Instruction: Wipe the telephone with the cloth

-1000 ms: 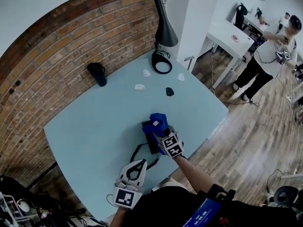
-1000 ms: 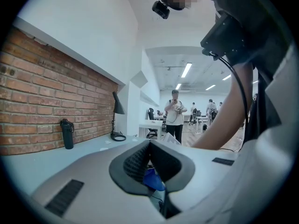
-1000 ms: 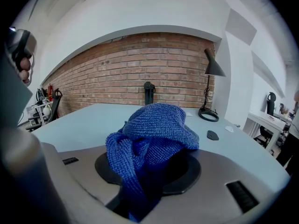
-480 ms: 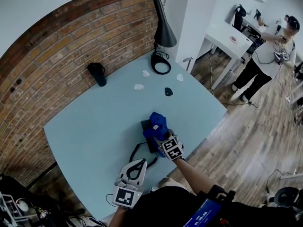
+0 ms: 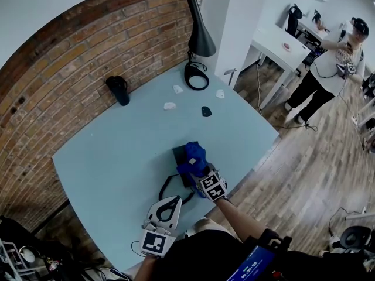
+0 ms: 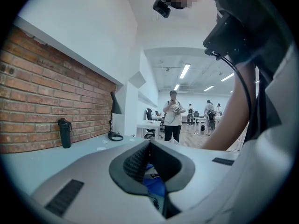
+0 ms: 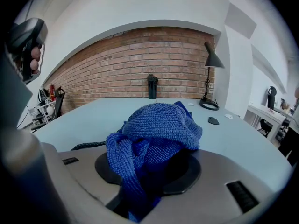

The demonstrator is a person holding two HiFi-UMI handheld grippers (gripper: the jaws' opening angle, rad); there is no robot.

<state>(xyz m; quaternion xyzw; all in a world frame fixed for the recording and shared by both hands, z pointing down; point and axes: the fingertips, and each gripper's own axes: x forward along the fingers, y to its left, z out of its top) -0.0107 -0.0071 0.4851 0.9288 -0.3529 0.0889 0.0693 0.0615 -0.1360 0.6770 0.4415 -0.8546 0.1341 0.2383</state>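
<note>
A black telephone (image 5: 180, 158) lies on the light blue table (image 5: 117, 157), near its front edge, and its dark cord (image 5: 166, 186) loops off to the left. A bunched blue cloth (image 5: 193, 156) rests on top of the telephone. My right gripper (image 5: 202, 170) is shut on this cloth, which fills the right gripper view as a blue knitted heap (image 7: 159, 129). My left gripper (image 5: 168, 205) hovers at the table's front edge, left of the telephone, with its jaws shut and nothing held. In the left gripper view, the left gripper (image 6: 149, 146) has its tips meeting.
At the back of the table stand a black bottle (image 5: 119, 91) and a black lamp (image 5: 198, 45). Small white pieces (image 5: 170, 106) and a dark one (image 5: 206, 111) lie near them. A brick wall (image 5: 88, 45) runs behind. A person (image 5: 328, 69) stands by a white desk (image 5: 281, 45) at the right.
My right gripper has slid a little toward the near edge, dragging the cloth over the telephone. The left gripper has stayed where it was.
</note>
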